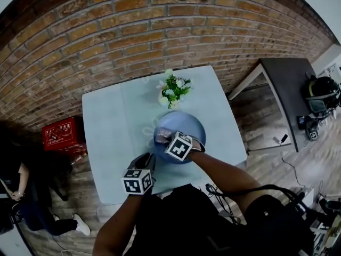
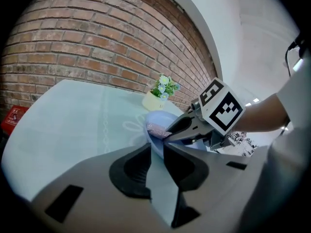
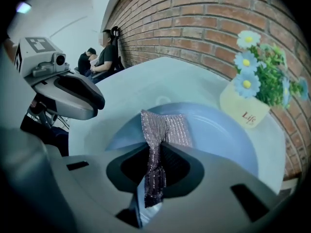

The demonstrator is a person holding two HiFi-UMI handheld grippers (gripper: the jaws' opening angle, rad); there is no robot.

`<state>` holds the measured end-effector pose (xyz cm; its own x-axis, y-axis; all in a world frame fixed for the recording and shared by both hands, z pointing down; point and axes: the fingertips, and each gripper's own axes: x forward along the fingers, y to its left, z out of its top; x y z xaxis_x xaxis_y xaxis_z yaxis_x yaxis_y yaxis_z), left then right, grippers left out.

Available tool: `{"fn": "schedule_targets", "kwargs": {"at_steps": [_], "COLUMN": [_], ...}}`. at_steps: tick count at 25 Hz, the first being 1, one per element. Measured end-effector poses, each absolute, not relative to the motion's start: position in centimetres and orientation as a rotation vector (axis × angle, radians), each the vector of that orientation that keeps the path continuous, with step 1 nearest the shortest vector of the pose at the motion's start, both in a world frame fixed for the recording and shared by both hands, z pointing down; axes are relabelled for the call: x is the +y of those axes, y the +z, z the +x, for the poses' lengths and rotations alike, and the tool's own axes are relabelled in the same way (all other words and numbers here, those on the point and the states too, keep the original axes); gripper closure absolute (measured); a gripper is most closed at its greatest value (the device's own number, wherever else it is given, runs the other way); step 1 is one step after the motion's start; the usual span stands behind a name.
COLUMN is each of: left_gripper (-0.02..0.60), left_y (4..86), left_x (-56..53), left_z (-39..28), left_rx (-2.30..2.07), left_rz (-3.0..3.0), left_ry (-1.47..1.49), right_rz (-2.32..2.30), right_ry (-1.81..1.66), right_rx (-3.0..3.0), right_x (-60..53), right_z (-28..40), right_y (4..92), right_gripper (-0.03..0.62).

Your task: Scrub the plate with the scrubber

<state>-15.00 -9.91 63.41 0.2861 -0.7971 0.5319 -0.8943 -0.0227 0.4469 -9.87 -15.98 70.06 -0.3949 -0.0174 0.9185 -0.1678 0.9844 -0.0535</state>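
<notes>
Overhead, the blue plate [image 1: 187,122] sits mid-frame on the pale table [image 1: 112,137]. The right gripper [image 1: 168,138] is over it and the left gripper [image 1: 148,161] is at its lower-left edge. Left gripper view: jaws partly closed, seemingly pinching the plate's rim. Right gripper view: jaws squeezed on the glittery scrubber [image 3: 165,127], whose free end lies on the plate at centre frame.

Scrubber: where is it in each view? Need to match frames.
Head view: scrubber just left of centre, on the plate, at the right gripper.
Left gripper view: centre, pink patch on the plate beyond the tongs.
Right gripper view: lower centre, spread on the plate, tail pinched in the tongs.
Shared landmark: flower pot behind the plate.
</notes>
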Motion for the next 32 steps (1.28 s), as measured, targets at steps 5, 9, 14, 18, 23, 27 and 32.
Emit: {"fn": "schedule_targets", "kwargs": {"at_steps": [5,9,14,18,23,27,32], "left_gripper": [0.491,0.491,0.491,0.491,0.491,0.491,0.491], "left_y": [62.7,62.4,62.0,61.9,61.9,62.0,62.6], "left_x": [-9.0,-8.6,-8.2,-8.3,-8.5,-9.2,-10.7], "left_z": [-15.6,-16.1,-15.5,-15.3,-14.6,-14.5,-14.5], "left_rx": [-1.493,-1.474,-1.430,-1.427,-1.411,-1.431,-1.478], "left_rz": [1.861,1.880,1.922,1.928,1.939,1.925,1.891], "left_ry": [0.166,0.163,0.172,0.176,0.185,0.186,0.182], "right_rz": [0.154,0.141,0.166,0.158,0.134,0.120,0.155], "right_ry": [0.266,0.356,0.388,0.456,0.530,0.617,0.531], "right_rx": [-1.997,-1.983,-1.982,-1.988,-1.988,-2.035,-2.130], "right_x": [-14.2,-12.6,-12.2,-11.7,-11.0,-11.4,-15.4], "right_z": [-10.2,-10.3,-9.9,-9.7,-9.2,-8.9,-8.0], "right_y": [70.3,69.8,69.7,69.6,69.5,68.1,64.5], "right_gripper": [0.527,0.527,0.528,0.527,0.526,0.525,0.526]}}
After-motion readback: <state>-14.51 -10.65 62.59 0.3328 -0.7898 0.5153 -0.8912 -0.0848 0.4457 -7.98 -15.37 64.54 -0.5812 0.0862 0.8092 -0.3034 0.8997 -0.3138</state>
